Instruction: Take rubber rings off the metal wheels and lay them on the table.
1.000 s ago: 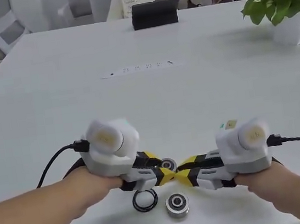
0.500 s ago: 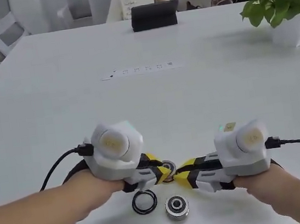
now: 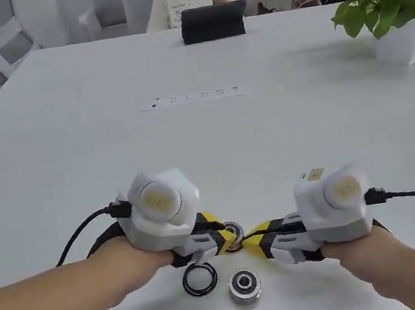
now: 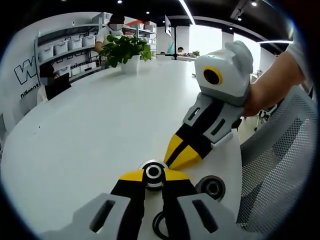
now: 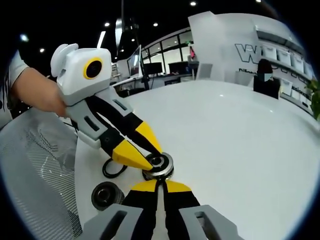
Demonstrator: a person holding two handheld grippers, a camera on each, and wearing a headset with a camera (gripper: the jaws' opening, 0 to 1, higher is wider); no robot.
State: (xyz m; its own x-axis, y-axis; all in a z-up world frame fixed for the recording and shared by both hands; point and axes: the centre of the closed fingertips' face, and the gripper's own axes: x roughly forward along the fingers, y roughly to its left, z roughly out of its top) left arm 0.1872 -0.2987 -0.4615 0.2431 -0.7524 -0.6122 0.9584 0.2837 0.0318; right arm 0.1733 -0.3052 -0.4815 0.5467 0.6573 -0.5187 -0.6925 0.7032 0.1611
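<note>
Everything hinges on the metal wheel (image 3: 232, 233) sitting dead centre between my two hands, so I'll place things from there. The left gripper (image 3: 220, 239) comes in from the wheel's left with its jaws clamped on either side of it. The wheel lies flat, axle pointing roughly up. The right gripper (image 5: 160, 186) comes from the opposite side, jaws squeezed together and tips right against the wheel's rim. I can't tell if they've pinched any rubber. So the two grippers are nose to nose, and I reckon the peel has to go away from the left one, across the rim. On the table (image 3: 206, 147), nearer me than that wheel, lie a loose rubber ring (image 3: 200, 278) and a second wheel (image 3: 244, 285).
</note>
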